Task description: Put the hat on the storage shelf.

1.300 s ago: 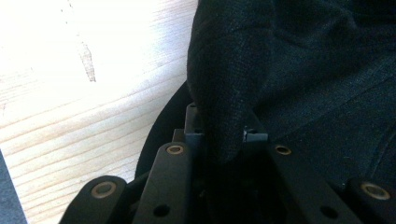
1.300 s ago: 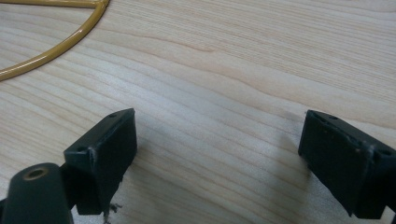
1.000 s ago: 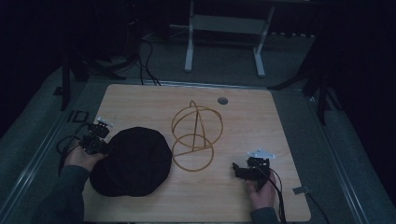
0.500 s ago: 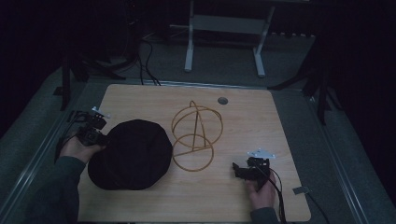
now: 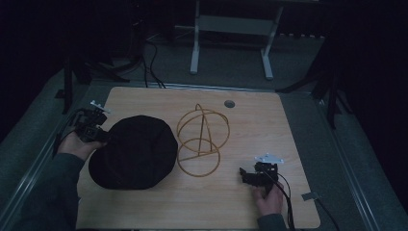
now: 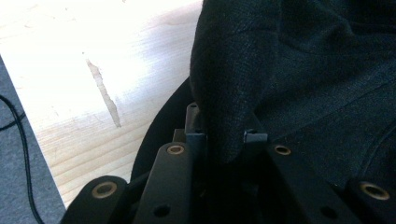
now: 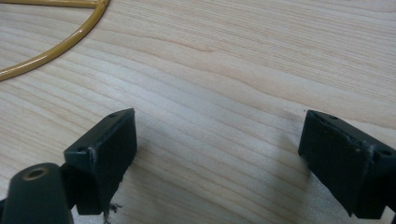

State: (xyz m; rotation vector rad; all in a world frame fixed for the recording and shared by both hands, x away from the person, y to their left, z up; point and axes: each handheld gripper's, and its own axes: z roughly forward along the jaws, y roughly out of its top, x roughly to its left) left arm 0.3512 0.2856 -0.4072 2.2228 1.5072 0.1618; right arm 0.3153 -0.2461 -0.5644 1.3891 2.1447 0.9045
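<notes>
Now the left gripper (image 6: 224, 140) pinches a fold of the black hat (image 5: 132, 151) at its left edge. Over on the near right, the right gripper (image 7: 217, 158) rests with its jaws wide apart, nothing between them.

No readable text or labels anywhere
</notes>
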